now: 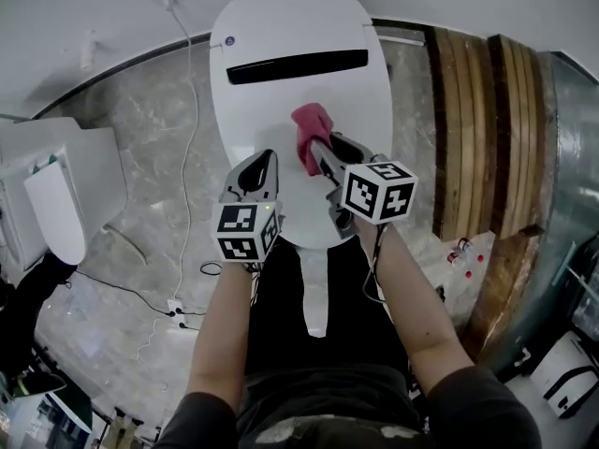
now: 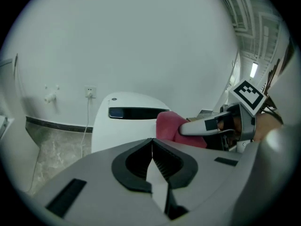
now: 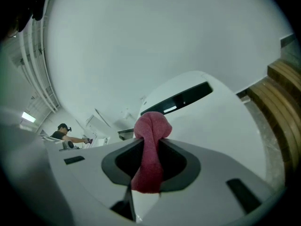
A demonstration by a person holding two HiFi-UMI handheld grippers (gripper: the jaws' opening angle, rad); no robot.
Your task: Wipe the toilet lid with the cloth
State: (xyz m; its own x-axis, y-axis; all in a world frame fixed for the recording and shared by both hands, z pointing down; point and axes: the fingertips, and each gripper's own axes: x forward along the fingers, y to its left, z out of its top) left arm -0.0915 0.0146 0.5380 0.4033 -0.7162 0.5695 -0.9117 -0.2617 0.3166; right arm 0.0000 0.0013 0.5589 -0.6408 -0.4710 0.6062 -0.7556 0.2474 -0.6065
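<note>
Grey right claw (image 1: 316, 153): clamped on the red cloth (image 1: 312, 123), wad poking out past the tips
Cloth spot: over the middle of the white toilet lid (image 1: 281, 101), can't tell if it's touching
Lid direction: long axis runs straight away from the person, lots of it lies ahead of the cloth
Other side: left claw (image 1: 265, 160) closed, empty, just beside
</note>
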